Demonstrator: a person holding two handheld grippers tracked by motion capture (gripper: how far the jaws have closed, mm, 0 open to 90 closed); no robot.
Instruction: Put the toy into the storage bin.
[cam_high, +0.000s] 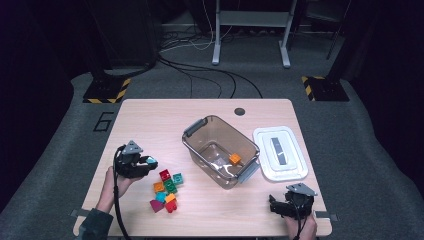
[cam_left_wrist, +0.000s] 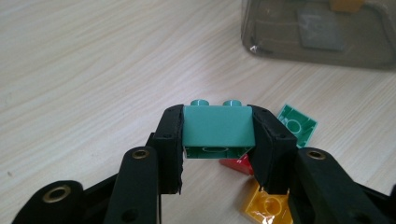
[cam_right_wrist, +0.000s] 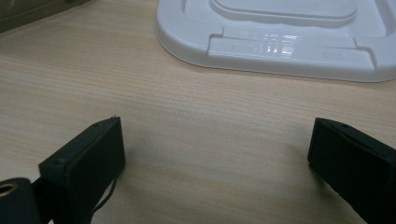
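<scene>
The left gripper (cam_left_wrist: 217, 154) had its two black jaws squeezed onto the short ends of a teal plastic toy brick (cam_left_wrist: 217, 126), held up off the wooden tabletop (cam_left_wrist: 93, 70) near its left edge. The brick's long side ran across from jaw to jaw, and its two round studs pointed away from the camera.

The grip was only on the smooth ends, so I think the brick could slip and drop back onto the pile of coloured bricks (cam_high: 166, 192) near the front edge. It could also bump the rim of the clear brown plastic tub (cam_high: 220, 150) in the middle of the tabletop, which held one small orange brick (cam_high: 234, 159).

The right gripper (cam_right_wrist: 215, 154) rested by the front right corner with its jaws wide apart and holding nothing, near the white plastic lid (cam_right_wrist: 280, 37).
</scene>
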